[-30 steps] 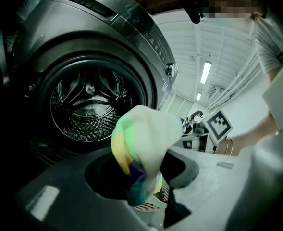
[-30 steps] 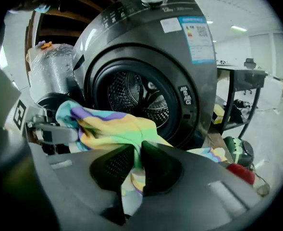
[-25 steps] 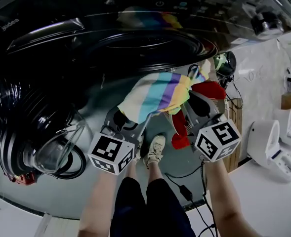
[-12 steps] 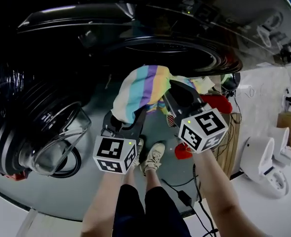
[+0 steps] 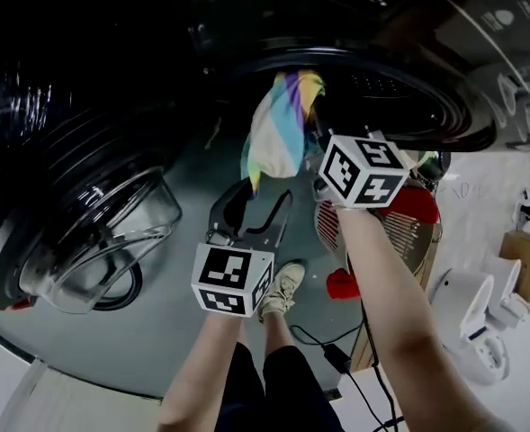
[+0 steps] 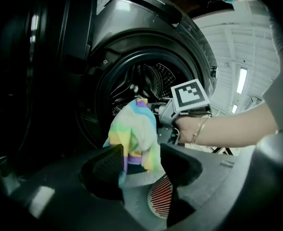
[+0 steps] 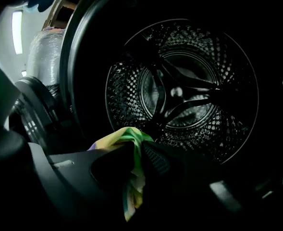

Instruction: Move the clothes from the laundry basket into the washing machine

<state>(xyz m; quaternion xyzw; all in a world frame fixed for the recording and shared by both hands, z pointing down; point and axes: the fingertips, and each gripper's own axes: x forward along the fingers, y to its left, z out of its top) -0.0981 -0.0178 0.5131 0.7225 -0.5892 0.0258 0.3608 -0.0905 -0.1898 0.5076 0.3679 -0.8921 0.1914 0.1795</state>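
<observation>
Dark washer drum (image 7: pixel 189 85) behind, right claw (image 7: pixel 137 154) pinching rainbow-striped cloth (image 7: pixel 127 134), left claw (image 5: pixel 266 194) spread

Dim, fisheye-warped pics; drum (image 7: pixel 179 90) v. dark, edges black.

Black floor cable (image 5: pixel 335 356), cardboard box (image 5: pixel 527 252), white appliance (image 5: pixel 468 319)

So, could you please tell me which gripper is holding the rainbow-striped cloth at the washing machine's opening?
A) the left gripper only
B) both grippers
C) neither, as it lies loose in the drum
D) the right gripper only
D: the right gripper has its jaws pinched together on the striped cloth in front of the drum, while the left gripper has its jaws apart and presses on nothing.
</observation>
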